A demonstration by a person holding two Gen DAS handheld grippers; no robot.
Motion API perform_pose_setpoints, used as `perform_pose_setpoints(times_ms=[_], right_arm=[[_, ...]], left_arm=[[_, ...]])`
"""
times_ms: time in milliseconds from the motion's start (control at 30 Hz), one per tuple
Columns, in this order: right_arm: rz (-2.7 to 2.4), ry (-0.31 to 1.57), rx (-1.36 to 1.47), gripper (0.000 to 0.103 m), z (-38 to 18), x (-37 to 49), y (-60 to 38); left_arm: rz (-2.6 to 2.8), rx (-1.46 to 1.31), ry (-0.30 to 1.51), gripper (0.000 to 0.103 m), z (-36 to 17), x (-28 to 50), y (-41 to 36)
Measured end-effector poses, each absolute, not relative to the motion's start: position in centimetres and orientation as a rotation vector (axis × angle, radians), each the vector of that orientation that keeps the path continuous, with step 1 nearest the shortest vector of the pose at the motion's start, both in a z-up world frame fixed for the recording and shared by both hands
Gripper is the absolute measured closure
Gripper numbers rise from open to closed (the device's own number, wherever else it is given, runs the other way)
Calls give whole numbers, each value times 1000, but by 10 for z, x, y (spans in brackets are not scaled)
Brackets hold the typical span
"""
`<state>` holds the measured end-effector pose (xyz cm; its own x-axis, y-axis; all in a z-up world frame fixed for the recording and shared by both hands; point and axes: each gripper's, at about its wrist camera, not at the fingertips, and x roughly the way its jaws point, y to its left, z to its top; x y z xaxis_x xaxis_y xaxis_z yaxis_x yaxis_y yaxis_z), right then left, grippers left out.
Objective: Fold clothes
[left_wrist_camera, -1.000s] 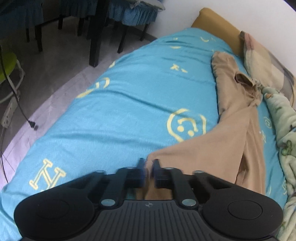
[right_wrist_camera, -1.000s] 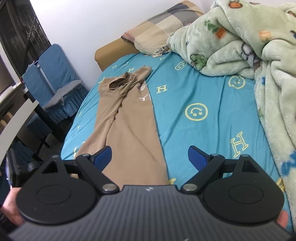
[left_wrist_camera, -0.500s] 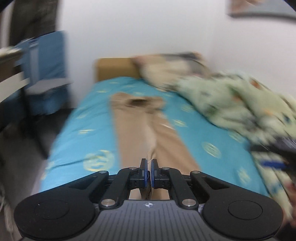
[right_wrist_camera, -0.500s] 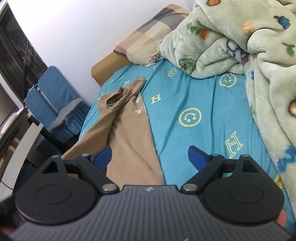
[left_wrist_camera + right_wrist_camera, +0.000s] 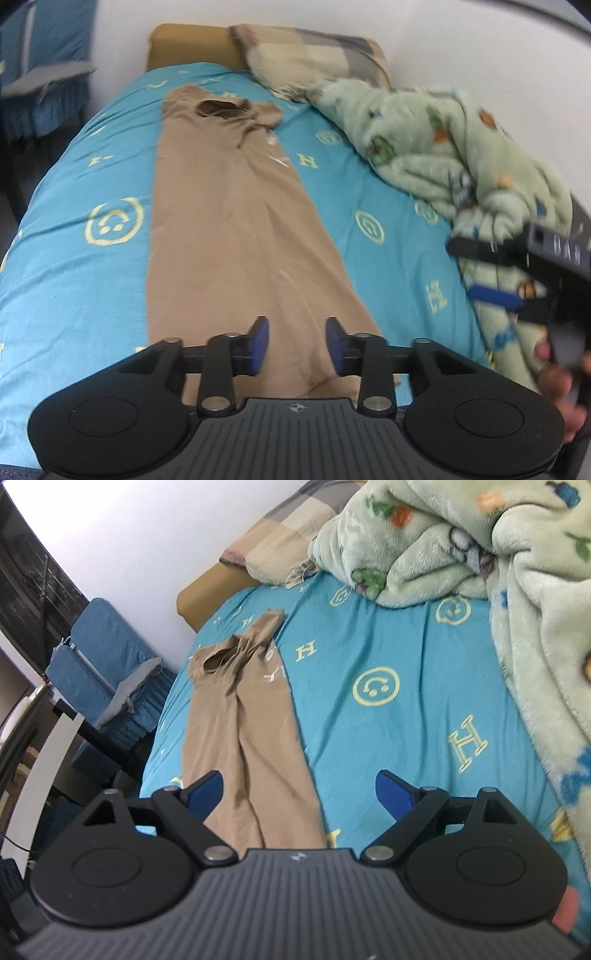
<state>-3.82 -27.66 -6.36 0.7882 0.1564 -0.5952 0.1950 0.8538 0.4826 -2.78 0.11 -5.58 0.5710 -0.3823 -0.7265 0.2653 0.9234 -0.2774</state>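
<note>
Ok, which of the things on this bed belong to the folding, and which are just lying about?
For the job:
tan garment, laid out lengthwise on the sheet
left tongs, open over its near end
right tongs, open, holding nothing

Just lying about:
green blanket, bunched along the right side
pillow at the head
blue sheet
blue chair beside the bed

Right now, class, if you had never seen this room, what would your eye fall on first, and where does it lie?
First, the tan garment, laid out lengthwise on the turquoise bedsheet with yellow smiley faces. Next, the pale green fleece blanket, heaped along the sheet's right side near the plaid pillow. Both grippers, left gripper and right gripper, are open over the garment's near end.
</note>
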Motion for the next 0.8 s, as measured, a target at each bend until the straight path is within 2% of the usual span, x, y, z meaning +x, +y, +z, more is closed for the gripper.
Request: perform_pose_setpoints(times_ms=[100,333,400,567,800], right_arm=[[-23,679,547,12,-64,-37,-272],[-10,662,490,12,-62,-35,-259],[-11,659,449,12,-63,-30,-256],[-41,675,410,12,-74,-12,-254],[-89,734,456,12,-102,29,-260]], left_arm=[[-350,-158,871,53,-48,-8,11],[-290,-110,775,52,-35,89,9],[-259,-37,727,49,-36,128,0],[-182,93,654,49,-53,223,-23],[-89,158,592,43,-90,336,-47]])
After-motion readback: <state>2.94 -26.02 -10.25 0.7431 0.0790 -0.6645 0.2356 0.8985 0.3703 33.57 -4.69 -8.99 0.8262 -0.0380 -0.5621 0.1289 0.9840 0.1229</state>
